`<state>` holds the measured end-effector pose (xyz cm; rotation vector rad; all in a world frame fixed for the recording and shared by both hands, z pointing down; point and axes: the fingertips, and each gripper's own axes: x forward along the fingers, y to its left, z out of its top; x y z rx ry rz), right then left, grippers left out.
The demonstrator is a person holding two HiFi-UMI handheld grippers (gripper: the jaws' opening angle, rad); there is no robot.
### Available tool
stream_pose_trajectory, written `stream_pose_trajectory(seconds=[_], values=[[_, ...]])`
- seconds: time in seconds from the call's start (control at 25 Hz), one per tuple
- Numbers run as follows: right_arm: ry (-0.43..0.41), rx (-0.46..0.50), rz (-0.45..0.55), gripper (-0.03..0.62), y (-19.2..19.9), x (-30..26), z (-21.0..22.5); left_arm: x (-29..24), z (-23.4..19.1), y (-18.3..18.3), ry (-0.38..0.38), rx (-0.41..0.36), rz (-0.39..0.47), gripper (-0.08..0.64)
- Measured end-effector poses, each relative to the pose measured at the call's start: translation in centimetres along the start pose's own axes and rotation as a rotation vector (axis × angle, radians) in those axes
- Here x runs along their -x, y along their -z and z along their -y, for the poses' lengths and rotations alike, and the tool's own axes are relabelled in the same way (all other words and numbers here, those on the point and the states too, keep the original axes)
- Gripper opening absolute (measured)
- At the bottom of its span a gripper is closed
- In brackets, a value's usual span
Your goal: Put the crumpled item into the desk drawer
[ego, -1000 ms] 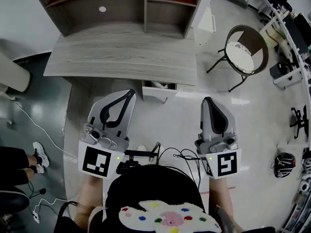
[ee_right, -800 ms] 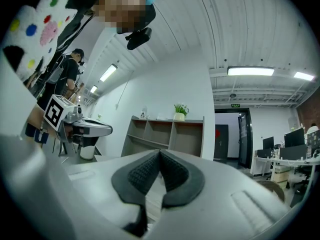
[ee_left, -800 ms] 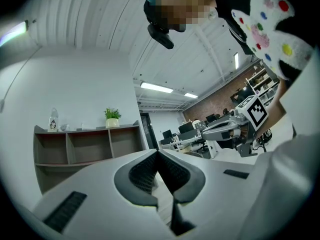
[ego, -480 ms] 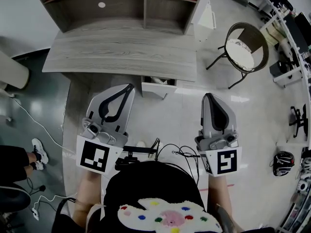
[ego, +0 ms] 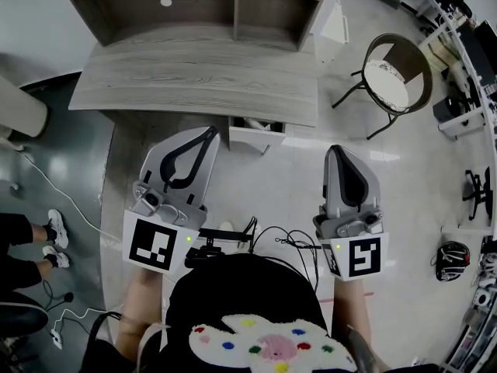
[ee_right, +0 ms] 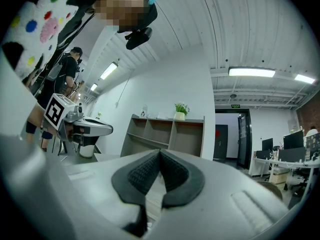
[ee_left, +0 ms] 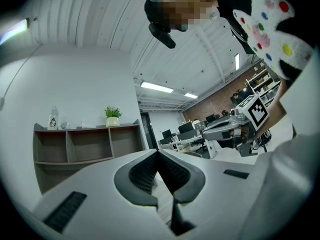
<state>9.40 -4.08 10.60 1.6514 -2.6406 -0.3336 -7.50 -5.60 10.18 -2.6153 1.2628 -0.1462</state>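
The grey wooden desk point(ego: 194, 80) has a small white drawer point(ego: 255, 138) standing open under its front edge. Something pale shows inside the opening, too small to tell what it is. My left gripper point(ego: 208, 133) is held above the floor just left of the drawer, its jaws shut with nothing between them point(ee_left: 158, 154). To the drawer's right and nearer to me, my right gripper point(ego: 335, 153) is also shut and empty point(ee_right: 160, 154). Both point toward the desk. No crumpled item is clearly in view.
A shelf unit point(ego: 233, 10) stands at the back of the desk, with a potted plant point(ee_left: 112, 113) on top. A round chair point(ego: 396, 76) is on the floor at right. A bystander's feet point(ego: 46, 243) and cables are at left, a helmet point(ego: 454, 261) at far right.
Both grippers stay shut and hold much the same pose; the left one has edged slightly toward the desk. The bystander's feet at left have shifted.
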Motion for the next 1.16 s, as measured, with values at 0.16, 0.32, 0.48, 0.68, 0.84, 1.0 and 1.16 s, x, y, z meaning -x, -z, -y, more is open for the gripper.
stream_pose_trajectory(seconds=[0.16,0.32,0.48,0.68,0.84,1.0,1.16], values=[[-0.006,0.004,-0.002,0.009,-0.02,-0.20,-0.23,0.05,-0.10,0.15,-0.001,0.000,-0.005,0.006],[-0.009,0.000,-0.003,0.009,0.10,-0.46,-0.32,-0.02,-0.30,0.34,-0.003,0.004,-0.007,0.006],[-0.011,-0.008,-0.006,0.008,0.19,-0.47,-0.41,0.03,-0.35,0.38,-0.002,0.005,-0.007,0.006],[-0.012,-0.020,-0.014,0.008,0.32,-0.49,-0.40,-0.05,-0.26,0.34,0.000,0.006,-0.007,0.006],[-0.013,-0.021,-0.017,0.009,0.51,-0.44,-0.45,-0.09,-0.16,0.47,0.001,0.009,-0.006,0.006],[-0.012,-0.022,-0.020,0.009,0.61,-0.50,-0.46,-0.11,-0.22,0.55,0.003,0.006,-0.007,0.006],[-0.013,-0.021,-0.022,0.009,0.75,-0.68,-0.63,-0.08,-0.39,0.76,0.003,0.004,-0.007,0.006]])
